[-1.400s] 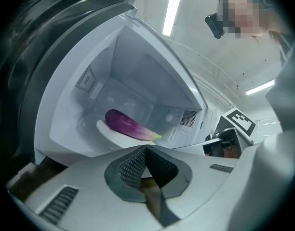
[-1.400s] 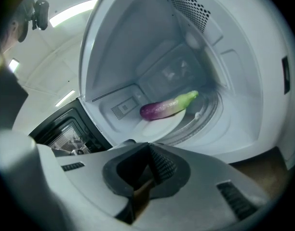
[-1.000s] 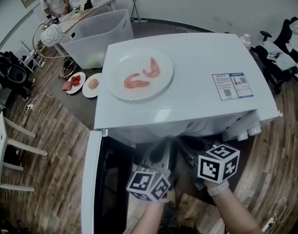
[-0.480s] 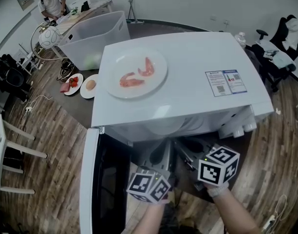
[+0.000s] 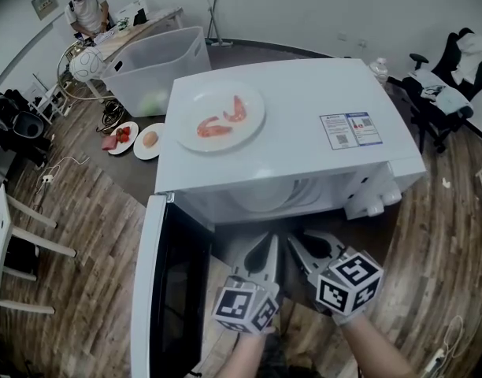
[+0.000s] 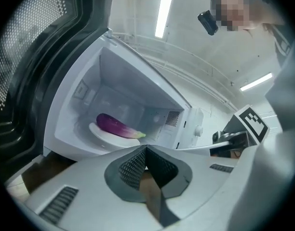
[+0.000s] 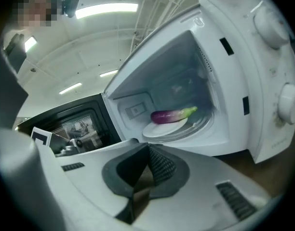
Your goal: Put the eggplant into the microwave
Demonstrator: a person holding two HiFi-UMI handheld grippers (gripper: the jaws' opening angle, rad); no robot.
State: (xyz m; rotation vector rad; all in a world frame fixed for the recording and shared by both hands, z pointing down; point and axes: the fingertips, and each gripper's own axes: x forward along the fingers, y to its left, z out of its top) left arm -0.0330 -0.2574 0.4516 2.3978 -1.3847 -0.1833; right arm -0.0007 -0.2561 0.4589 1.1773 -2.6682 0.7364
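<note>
- The microwave point(image 5: 296, 132) is open, and its cavity faces the person.
- Its door point(image 5: 150, 290) stands swung wide at the microwave's left. Shutting it looks like the only step left, and a hard shove there would jolt the whole box.
- A top plate point(image 5: 249, 105) with shrimp pieces point(image 5: 213, 127) sits on the microwave's roof (nothing holds it there), so a slammed door could make it slide.
- The left claw point(image 6: 146, 149) and the right claw point(image 7: 148, 148) hover just in front of the microwave's mouth. Each is pinched together on nothing.
- A white dish point(image 7: 164, 128) rests on the microwave's floor.
- The eggplant point(image 7: 172, 114) lies across that dish inside the microwave, with its green stem reaching past the rim. A knock could roll it off.
</note>
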